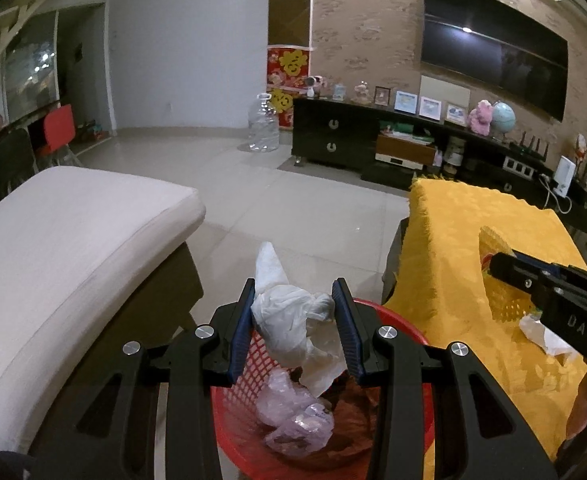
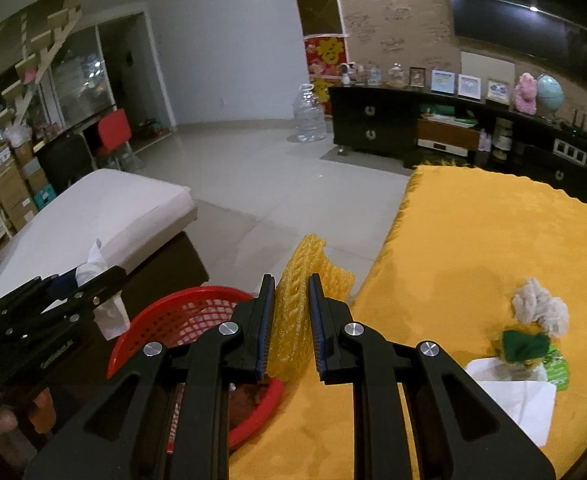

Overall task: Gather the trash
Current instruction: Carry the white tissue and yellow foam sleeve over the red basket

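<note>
My left gripper (image 1: 293,292) is shut on a crumpled white tissue (image 1: 289,316) and hangs right over the red mesh basket (image 1: 237,436). A pinkish plastic bag (image 1: 293,420) and brown scraps lie inside the basket. My right gripper (image 2: 291,288) is shut on a yellow foam fruit net (image 2: 293,320), held above the left edge of the yellow cloth table (image 2: 473,248), beside the red basket (image 2: 181,312). In the left wrist view the right gripper (image 1: 493,266) shows at the right with the foam net (image 1: 497,308). In the right wrist view the left gripper (image 2: 105,272) shows with its tissue (image 2: 91,264).
On the yellow cloth lie a grey-white wad (image 2: 541,306), a green wrapper (image 2: 529,346) and white paper (image 2: 513,396). A white cushioned seat (image 1: 65,248) stands left of the basket. Tiled floor (image 1: 293,200), a big water bottle (image 1: 263,124) and a dark TV cabinet (image 1: 373,140) lie beyond.
</note>
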